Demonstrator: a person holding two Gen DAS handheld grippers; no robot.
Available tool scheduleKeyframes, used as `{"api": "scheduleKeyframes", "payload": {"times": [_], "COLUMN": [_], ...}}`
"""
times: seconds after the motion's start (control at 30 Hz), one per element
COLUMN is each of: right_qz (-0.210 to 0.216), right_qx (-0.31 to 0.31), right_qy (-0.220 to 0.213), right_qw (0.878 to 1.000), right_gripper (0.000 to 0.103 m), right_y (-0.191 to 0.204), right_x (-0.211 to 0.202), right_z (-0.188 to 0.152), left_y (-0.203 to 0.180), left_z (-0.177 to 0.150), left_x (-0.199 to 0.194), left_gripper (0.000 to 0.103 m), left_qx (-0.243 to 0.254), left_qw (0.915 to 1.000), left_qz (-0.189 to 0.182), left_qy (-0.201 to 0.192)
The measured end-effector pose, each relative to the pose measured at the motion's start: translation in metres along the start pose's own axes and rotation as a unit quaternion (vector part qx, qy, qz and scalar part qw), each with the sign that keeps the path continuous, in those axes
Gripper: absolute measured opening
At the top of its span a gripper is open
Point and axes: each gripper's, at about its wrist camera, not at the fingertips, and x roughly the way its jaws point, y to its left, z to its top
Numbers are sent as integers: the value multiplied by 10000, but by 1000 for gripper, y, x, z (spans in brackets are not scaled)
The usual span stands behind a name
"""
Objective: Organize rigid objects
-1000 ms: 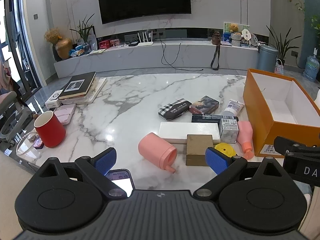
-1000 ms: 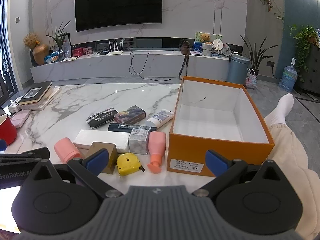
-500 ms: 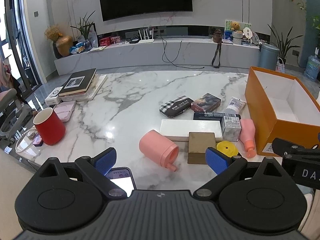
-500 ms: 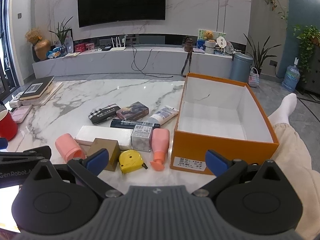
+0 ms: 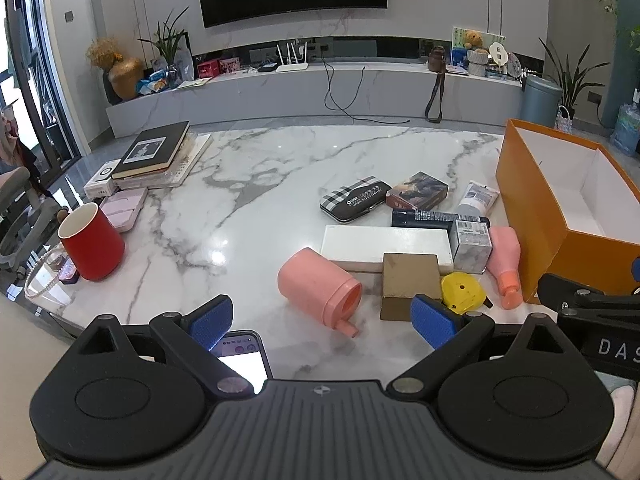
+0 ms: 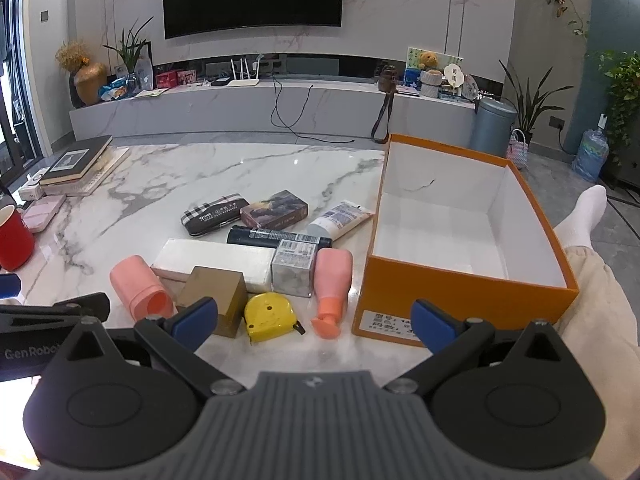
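Marble table (image 5: 256, 168), phone (image 5: 244, 360) left view only, sock (image 6: 584, 216) right

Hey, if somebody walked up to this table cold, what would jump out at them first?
Probably the big orange box, open and empty, at the table's right end. Next, the jumble just left of it: a pink cup tipped on its side, a yellow tape measure and a pink bottle lying down. Far left stands a red mug, and both grippers, left and right, are open near the front edge.
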Motion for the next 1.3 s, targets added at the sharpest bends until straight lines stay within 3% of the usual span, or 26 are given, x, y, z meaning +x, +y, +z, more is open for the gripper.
{"api": "scheduleKeyframes", "payload": {"times": [0.47,0.67,0.83,0.9,0.93,1.0,1.13,1.3], "right_qz": [33,534,1030,1181,1251,1339,1473,1521], "right_qx": [-52,-85,-147,-105,-92,-53,88,178], "right_qy": [145,159,488,710,824,1017,1392,1800], "right_qw": [9999,9984,9934,9904,9887,9857,9792,9717], "right_gripper": [101,101,98,86,80,76,76,76], "right_y": [2,-1,5,10,13,20,36,54], "right_x": [10,22,45,57,64,77,105,135], "right_z": [1,6,12,18,21,27,34,37], "left_y": [2,13,31,39,41,45,52,69], "left_z": [2,17,36,42,45,51,62,70], "left_x": [7,12,36,48,55,69,97,136], "left_gripper": [103,103,103,102,91,83,83,83], "left_qx": [48,306,345,226,184,62,-203,-604], "left_qw": [10000,9986,9937,9896,9874,9856,9825,9664], "left_qz": [-66,-404,-1006,-1273,-1364,-1341,-1171,-1075], "left_qy": [-4,-138,364,629,782,1029,1435,2254]}}
